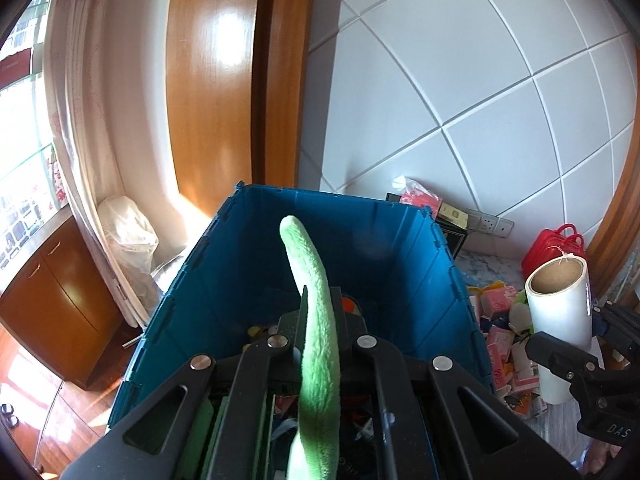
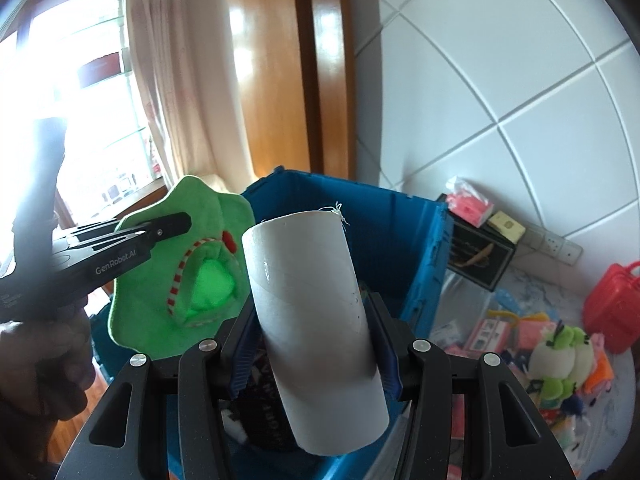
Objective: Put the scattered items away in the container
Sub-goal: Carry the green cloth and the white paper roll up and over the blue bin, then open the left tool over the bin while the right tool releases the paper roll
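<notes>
From the left wrist, the left gripper [image 1: 318, 320] pinches a green plush toy [image 1: 316, 320] edge-on above the open blue container [image 1: 440, 280], which already holds items. At the right edge the right gripper [image 1: 560, 344] carries a white roll [image 1: 560, 320]

From the right wrist, its blue-padded jaws clamp the tilted roll over the container's near edge; the flat plush hangs beside it, left

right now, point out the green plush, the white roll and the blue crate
green plush [image 2: 176, 276], right wrist view, its flat front face
white roll [image 2: 312, 304], right wrist view, middle of its side
blue crate [image 1: 256, 248], left wrist view, inner left wall
</notes>
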`<state>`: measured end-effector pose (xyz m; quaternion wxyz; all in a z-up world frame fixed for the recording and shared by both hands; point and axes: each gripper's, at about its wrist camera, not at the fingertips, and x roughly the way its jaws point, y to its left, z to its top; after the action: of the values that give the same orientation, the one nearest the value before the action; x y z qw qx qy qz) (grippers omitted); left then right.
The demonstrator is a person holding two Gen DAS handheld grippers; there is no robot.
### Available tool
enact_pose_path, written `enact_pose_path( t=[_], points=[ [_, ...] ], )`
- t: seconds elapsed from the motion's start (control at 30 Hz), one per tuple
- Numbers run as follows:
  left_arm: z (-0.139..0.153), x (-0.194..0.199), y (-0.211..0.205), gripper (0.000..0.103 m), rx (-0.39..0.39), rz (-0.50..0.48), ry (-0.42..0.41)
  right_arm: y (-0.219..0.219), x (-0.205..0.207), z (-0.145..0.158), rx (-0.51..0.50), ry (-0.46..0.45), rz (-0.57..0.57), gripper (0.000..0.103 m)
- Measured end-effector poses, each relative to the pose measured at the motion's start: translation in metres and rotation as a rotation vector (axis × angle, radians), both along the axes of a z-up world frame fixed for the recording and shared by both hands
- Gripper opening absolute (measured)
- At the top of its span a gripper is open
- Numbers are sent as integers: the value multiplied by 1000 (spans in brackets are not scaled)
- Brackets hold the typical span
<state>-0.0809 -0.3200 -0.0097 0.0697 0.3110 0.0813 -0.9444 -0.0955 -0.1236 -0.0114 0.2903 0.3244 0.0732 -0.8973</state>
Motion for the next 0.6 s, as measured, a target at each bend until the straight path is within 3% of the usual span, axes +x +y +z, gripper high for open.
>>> enact_pose_path(
  t=[0.5,0.53,0.6],
  points=[
    [3,12,-24,5,18,55,12,-33,5,8,-23,25,80,51],
    [3,12,-26,6,20,69,12,-33,5,8,-24,32,75,54],
    [2,10,-29,16,6,103,-12,-30,4,9,-40,39,70,83]
  ],
)
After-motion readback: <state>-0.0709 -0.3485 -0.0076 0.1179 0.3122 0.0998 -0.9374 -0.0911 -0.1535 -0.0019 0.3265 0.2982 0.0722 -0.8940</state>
